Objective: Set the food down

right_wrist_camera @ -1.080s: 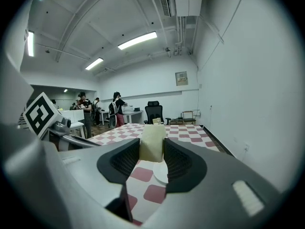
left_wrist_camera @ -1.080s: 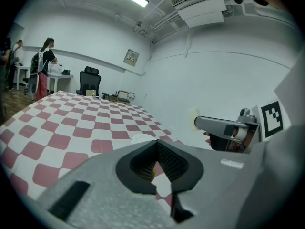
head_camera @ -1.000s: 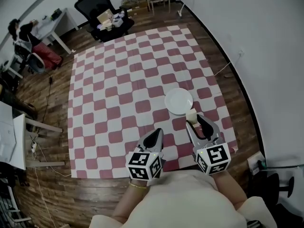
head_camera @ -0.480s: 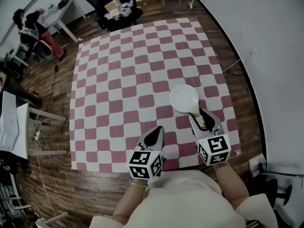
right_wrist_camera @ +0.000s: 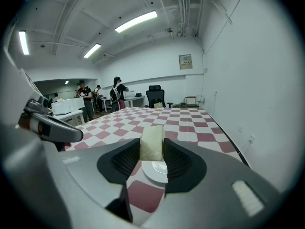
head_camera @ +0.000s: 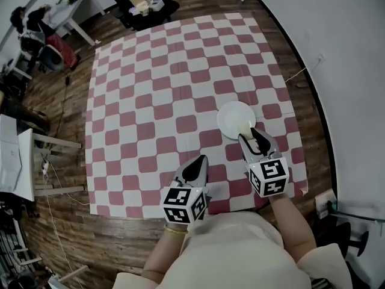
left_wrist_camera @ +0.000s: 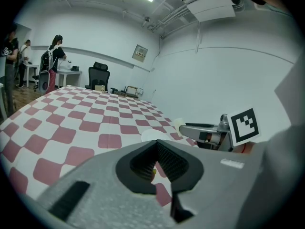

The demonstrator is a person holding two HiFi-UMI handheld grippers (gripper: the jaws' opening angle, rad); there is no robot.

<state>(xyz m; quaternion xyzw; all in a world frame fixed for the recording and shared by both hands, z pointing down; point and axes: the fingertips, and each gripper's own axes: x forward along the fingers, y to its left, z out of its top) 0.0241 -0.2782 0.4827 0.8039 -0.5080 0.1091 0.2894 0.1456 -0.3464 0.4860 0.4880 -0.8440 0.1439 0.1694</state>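
A pale cream block of food (right_wrist_camera: 151, 143) is clamped between the jaws of my right gripper (right_wrist_camera: 152, 149), which is shut on it. In the head view the right gripper (head_camera: 248, 133) holds the food (head_camera: 245, 127) just over the near edge of a round white plate (head_camera: 234, 118). The plate (right_wrist_camera: 159, 171) lies directly below the block on the red-and-white checked cloth (head_camera: 150, 101). My left gripper (head_camera: 198, 162) hovers to the left, above the cloth's near part, jaws together with nothing held (left_wrist_camera: 156, 142). From there the plate (left_wrist_camera: 153, 134) and the right gripper (left_wrist_camera: 202, 130) show.
The cloth's near edge (head_camera: 150, 212) meets wood flooring. A white wall (head_camera: 337, 71) runs along the right with a cable and socket (head_camera: 328, 200). A black office chair (head_camera: 141, 2), desks (head_camera: 15, 161) and people (head_camera: 36, 26) are at the far left and back.
My right gripper has carried the food forward, from short of the plate to its near edge. The left gripper has stayed about where it was.
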